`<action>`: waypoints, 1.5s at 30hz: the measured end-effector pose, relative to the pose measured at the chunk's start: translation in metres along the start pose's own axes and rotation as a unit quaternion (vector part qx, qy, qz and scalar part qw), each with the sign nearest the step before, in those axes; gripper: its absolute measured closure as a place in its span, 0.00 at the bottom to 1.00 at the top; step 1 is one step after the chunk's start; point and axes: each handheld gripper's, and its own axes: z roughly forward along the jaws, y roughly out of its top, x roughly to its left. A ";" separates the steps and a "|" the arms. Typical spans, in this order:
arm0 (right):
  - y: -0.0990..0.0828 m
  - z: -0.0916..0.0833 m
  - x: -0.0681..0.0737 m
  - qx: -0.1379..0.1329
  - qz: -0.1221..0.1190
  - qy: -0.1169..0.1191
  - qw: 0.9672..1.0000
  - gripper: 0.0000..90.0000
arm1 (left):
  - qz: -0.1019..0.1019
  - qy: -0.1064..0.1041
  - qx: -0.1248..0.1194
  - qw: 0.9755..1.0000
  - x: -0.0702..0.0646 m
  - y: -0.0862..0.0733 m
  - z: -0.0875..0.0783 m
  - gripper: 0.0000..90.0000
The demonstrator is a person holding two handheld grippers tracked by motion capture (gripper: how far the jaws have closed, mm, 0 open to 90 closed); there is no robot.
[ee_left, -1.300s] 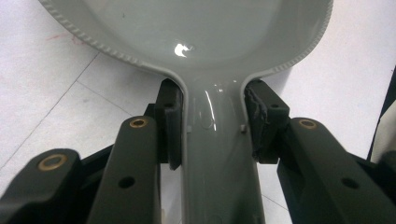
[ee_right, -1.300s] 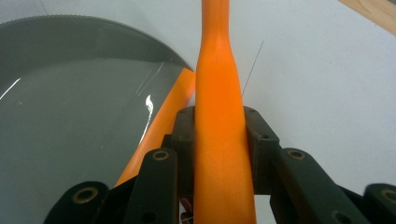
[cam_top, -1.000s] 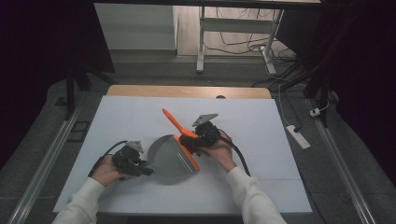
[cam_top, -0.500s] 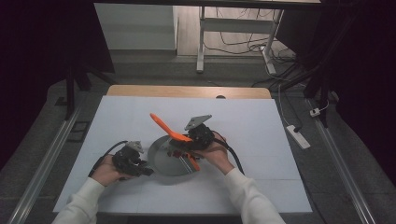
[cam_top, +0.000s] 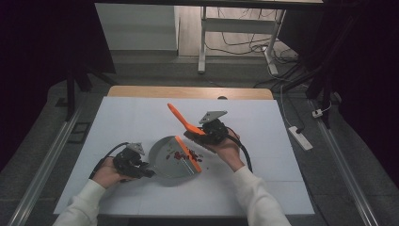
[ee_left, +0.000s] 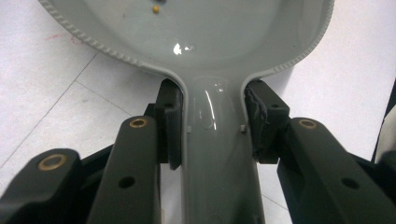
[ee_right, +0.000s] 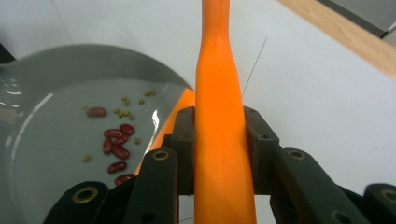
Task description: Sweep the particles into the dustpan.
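A grey dustpan [cam_top: 164, 157] with an orange front lip [cam_top: 189, 154] lies on the white table [cam_top: 263, 155]. Dark red beans [cam_top: 181, 154] and small yellow grains sit in it. My left gripper [cam_top: 147, 170] is shut on the pan's grey handle [ee_left: 212, 154], with a pad [ee_left: 172, 126] against each side. My right gripper [cam_top: 194, 134] hovers just beyond the lip, shut on an orange tool handle [cam_top: 178, 117] that points up and away to the left. In the right gripper view the handle [ee_right: 219, 135] runs between the jaws, and the beans [ee_right: 116, 144] lie in the pan to the left.
A wooden strip [cam_top: 188, 92] borders the table's far edge. A few loose beans [cam_top: 200, 153] lie on the table beside the lip. A power strip [cam_top: 301, 137] lies on the floor to the right. Metal rails [cam_top: 56, 146] run along both sides.
My right gripper swung the orange handle left over the pan, then came back right and slightly up. The left gripper and the dustpan stayed still.
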 end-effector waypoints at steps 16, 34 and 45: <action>-0.017 0.002 0.003 0.031 0.004 -0.018 0.999 0.78 | 0.007 -0.007 0.004 1.000 -0.003 -0.004 -0.005 0.69; -0.014 0.010 0.031 0.036 -0.023 -0.002 0.999 0.78 | 0.007 -0.008 0.007 1.000 -0.006 -0.005 -0.004 0.69; -0.012 0.010 0.042 0.032 -0.030 0.007 0.999 0.78 | 0.005 -0.006 0.006 1.000 -0.007 -0.005 -0.003 0.69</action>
